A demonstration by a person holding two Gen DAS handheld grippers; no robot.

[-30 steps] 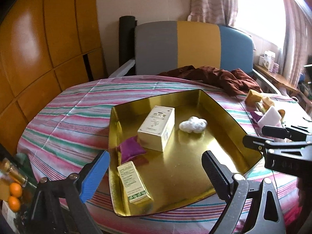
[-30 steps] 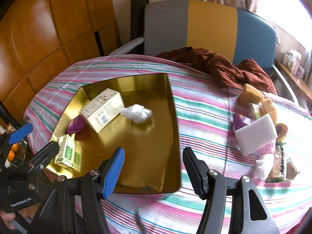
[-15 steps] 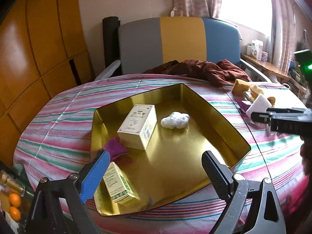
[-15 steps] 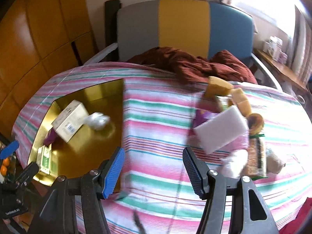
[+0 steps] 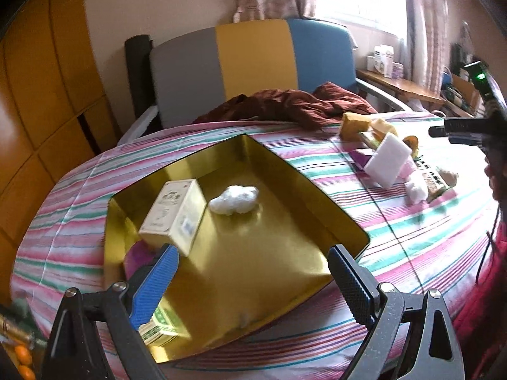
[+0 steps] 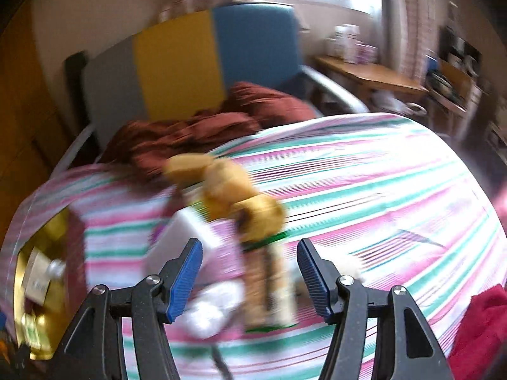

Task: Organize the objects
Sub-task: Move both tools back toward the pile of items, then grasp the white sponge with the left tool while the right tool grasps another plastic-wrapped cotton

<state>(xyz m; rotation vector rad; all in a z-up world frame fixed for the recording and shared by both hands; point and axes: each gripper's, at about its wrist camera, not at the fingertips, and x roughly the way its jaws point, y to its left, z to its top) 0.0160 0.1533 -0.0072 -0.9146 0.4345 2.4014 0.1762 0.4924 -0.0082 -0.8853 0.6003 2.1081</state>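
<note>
A gold tray (image 5: 269, 253) lies on the striped cloth. It holds a cream box (image 5: 174, 212), a white wad (image 5: 234, 201), a purple pouch (image 5: 139, 258) and a green-and-white box (image 5: 161, 326). My left gripper (image 5: 250, 281) hangs open and empty over the tray's near edge. Right of the tray sits a pile with a white foam block (image 5: 386, 160) and yellow sponges (image 5: 355, 123). My right gripper (image 6: 250, 275) is open above that pile, heavily blurred; the foam block (image 6: 180, 240), sponges (image 6: 221, 183) and a green-edged packet (image 6: 269, 285) lie below its fingers, not gripped.
A brown cloth (image 5: 285, 107) is heaped at the table's far edge before a grey, yellow and blue chair back (image 5: 253, 60). The right gripper (image 5: 440, 133) shows at the left view's right edge. A red sleeve (image 6: 481, 326) is near right. Oranges (image 5: 23, 357) sit low left.
My right gripper has swung right, from above the tray to above the pile, and rolled. My left gripper has shifted a little along the tray's near edge. Both stayed open.
</note>
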